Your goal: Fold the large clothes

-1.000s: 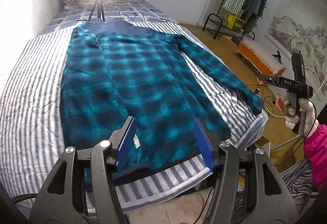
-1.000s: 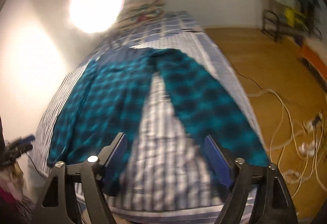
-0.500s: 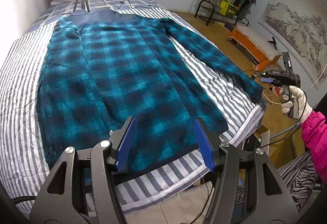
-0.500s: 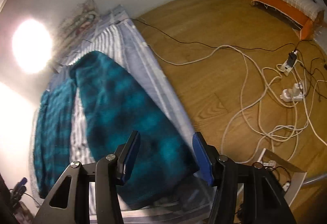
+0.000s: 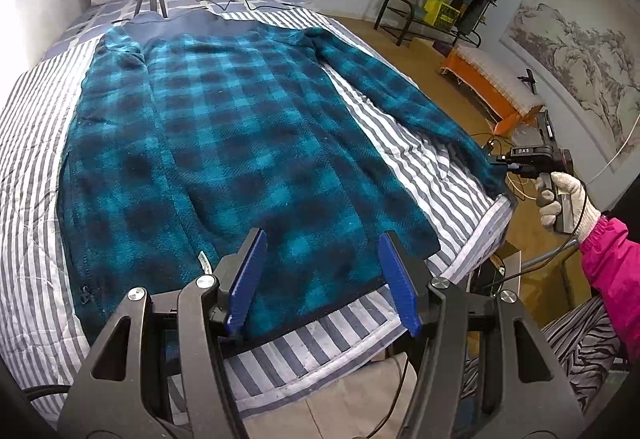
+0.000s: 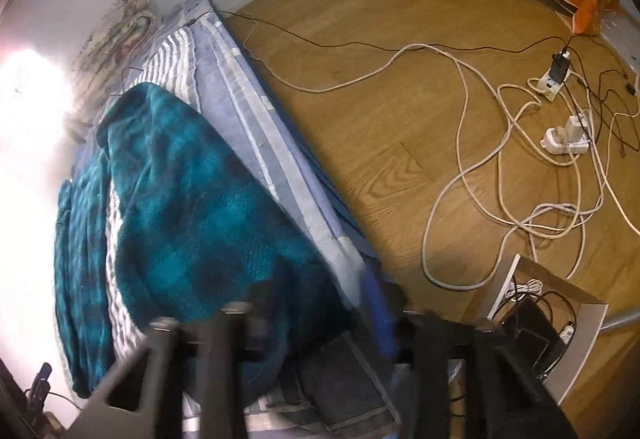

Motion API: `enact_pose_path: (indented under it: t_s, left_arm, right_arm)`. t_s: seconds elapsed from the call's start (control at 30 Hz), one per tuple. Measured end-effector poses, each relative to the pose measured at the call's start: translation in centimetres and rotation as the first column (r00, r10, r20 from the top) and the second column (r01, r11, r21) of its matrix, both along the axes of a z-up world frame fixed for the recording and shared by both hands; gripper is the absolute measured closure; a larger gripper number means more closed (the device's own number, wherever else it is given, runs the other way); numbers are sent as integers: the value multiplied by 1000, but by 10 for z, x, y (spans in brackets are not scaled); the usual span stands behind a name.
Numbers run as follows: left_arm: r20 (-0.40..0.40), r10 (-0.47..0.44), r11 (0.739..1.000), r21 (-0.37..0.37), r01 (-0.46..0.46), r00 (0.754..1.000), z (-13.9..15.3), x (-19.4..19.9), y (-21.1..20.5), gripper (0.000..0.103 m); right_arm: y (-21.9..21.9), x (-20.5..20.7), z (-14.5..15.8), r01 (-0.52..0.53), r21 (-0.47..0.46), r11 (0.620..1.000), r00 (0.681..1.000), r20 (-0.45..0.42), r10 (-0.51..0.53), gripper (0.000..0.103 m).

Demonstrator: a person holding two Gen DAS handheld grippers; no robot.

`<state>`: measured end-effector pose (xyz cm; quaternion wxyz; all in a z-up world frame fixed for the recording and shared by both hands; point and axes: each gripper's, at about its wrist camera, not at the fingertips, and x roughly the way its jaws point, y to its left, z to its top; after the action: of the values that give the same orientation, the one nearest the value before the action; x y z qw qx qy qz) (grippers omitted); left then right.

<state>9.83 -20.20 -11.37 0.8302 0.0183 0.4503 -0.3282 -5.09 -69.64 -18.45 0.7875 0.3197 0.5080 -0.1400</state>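
Right now the right claw (image 6: pixel 316 315) sits at the lower middle of its own view, motion-blurred, with the cuff end of the sleeve (image 6: pixel 208 223) between its jaws; they have just been closing, yet whether the pads already bite the fleece cannot be told from the smeared picture. Seen from the left wrist view, that same claw (image 5: pixel 505 163) meets the sleeve's tip at the right edge of the bed (image 5: pixel 448 175), held by a gloved hand (image 5: pixel 564 199) in a pink cuff. The left claw (image 5: pixel 322 279) hovers at the bottom centre of its view with its blue pads apart and nothing between them, poised just above the hem of the jacket (image 5: pixel 240 143). The teal checked jacket lies flat on the striped bed, collar toward the top of the frame and hem toward the bottom, so its long axis runs away from the left claw. The sleeve slants from the shoulder at upper centre down to the right edge, well apart from the left claw, so the right hand is plainly the nearer one. Judging by this, the coming move is to carry the cuff leftward across the frame onto the body, which depends on a firm pinch first.
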Motion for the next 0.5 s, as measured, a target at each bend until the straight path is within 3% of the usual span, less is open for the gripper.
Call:
enact_pose_path:
  t_s: [0.17, 0.33, 0.5]
  left_arm:
    - [6, -5, 1000, -4, 5, 1000, 2, -3, 1, 43]
    - [19, -2, 1000, -12, 2, 1000, 7, -4, 4, 43]
    - [19, 3, 1000, -24, -3, 1000, 11, -7, 8, 43]
  right_arm:
    - [2, -9, 18, 11, -38, 999, 999, 35, -9, 100]
    - [6, -19, 48, 19, 15, 1000, 989, 149, -21, 103]
    - [26, -17, 76, -29, -79, 996, 981, 191, 43, 101]
